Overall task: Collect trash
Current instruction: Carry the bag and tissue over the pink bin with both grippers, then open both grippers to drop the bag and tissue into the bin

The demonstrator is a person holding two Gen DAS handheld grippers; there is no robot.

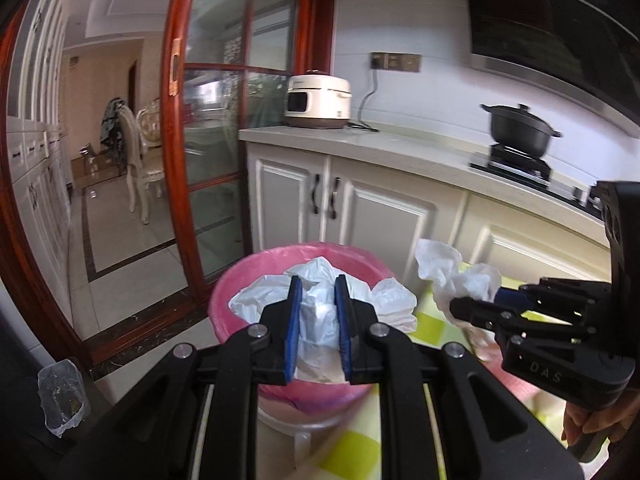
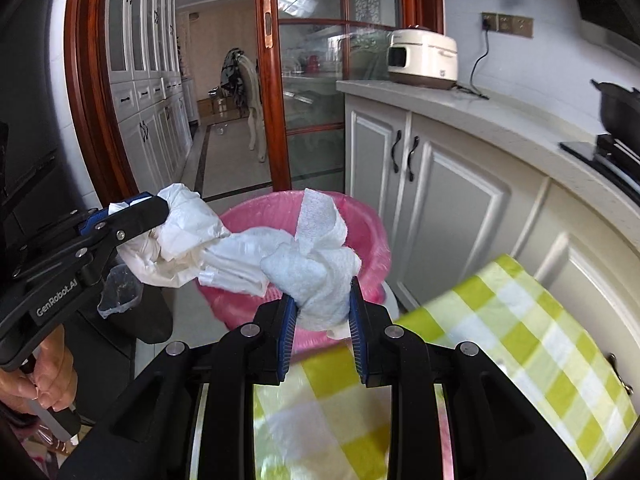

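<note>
While the left gripper [image 1: 316,300] clamps a white plastic bag [image 1: 320,320] and the right gripper [image 2: 322,308] clamps a wad of paper towel [image 2: 316,280], both loads hang at the pink-lined bin [image 2: 360,216]. Each release should wait until its load sits fully inside the rim. Cabinet doors [image 2: 452,196] stand close beside the bin; the checked tablecloth [image 2: 520,320] borders the near side, and open floor lies toward the doorway.

You see a thin, glossy pink plastic liner [image 1: 352,254] in the bin, crinkled white plastic bag [image 1: 316,320], soft rough paper towel [image 2: 320,276], and a smooth checked tablecloth [image 2: 520,320].
</note>
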